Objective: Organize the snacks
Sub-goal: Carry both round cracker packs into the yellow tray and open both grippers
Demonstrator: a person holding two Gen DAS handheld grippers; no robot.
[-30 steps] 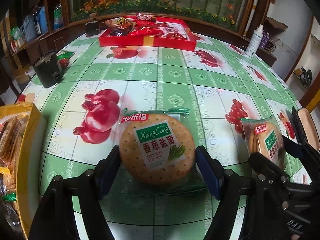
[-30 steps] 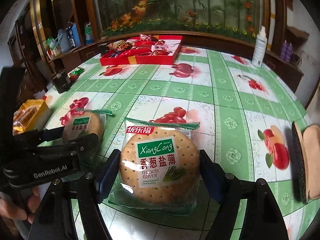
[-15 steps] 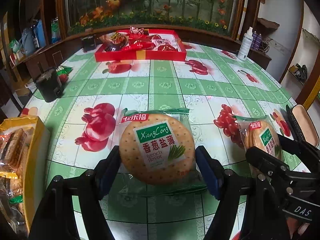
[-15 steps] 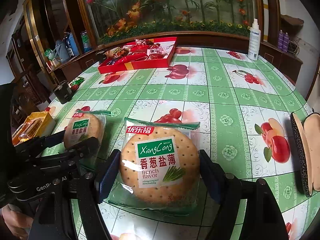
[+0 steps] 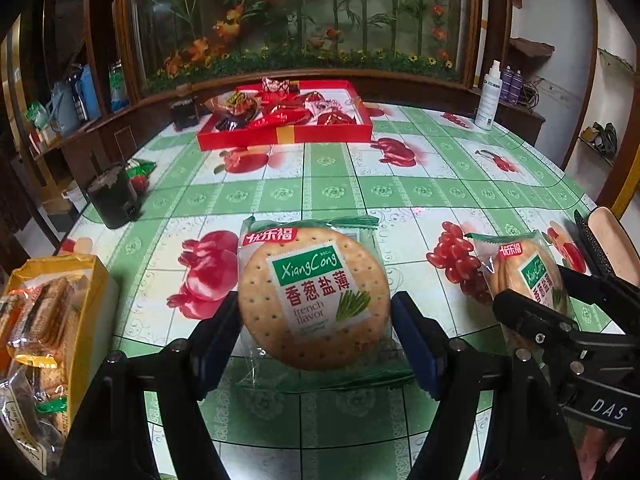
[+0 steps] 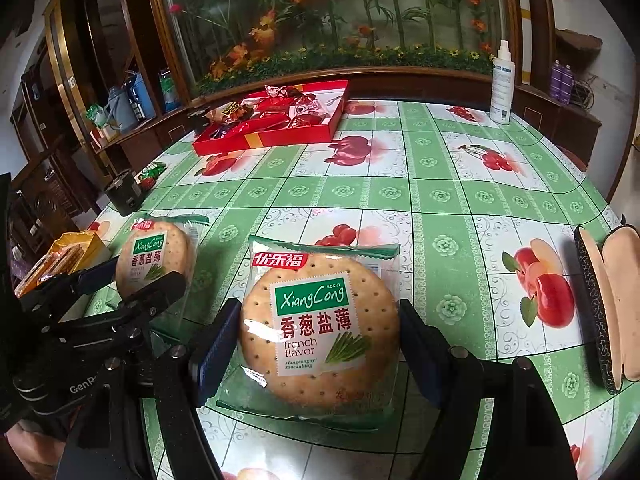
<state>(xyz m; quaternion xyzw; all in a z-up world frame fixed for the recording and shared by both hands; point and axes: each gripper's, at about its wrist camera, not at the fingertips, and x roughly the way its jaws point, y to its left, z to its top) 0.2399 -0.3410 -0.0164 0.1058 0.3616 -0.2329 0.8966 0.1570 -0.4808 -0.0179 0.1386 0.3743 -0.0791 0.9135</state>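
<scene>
My left gripper (image 5: 314,332) is shut on a round XiangCong cracker packet (image 5: 314,294), held above the table. My right gripper (image 6: 318,344) is shut on a second, identical cracker packet (image 6: 320,332), also lifted. Each packet shows in the other view: the right one (image 5: 524,276) to the right in the left wrist view, the left one (image 6: 156,258) to the left in the right wrist view. A red snack tray (image 5: 286,132) with wrapped sweets lies at the far side of the table; it also shows in the right wrist view (image 6: 272,136).
A yellow box of packed snacks (image 5: 52,320) stands at the near left table edge. A black cup-like object (image 5: 114,200) sits at the left. A white spray bottle (image 6: 502,84) stands at the far right. A dark-rimmed oval object (image 6: 608,308) lies at the right edge.
Both grippers have risen and tilted up with their packets still held; more of the room behind the table shows. The grips have not changed.
</scene>
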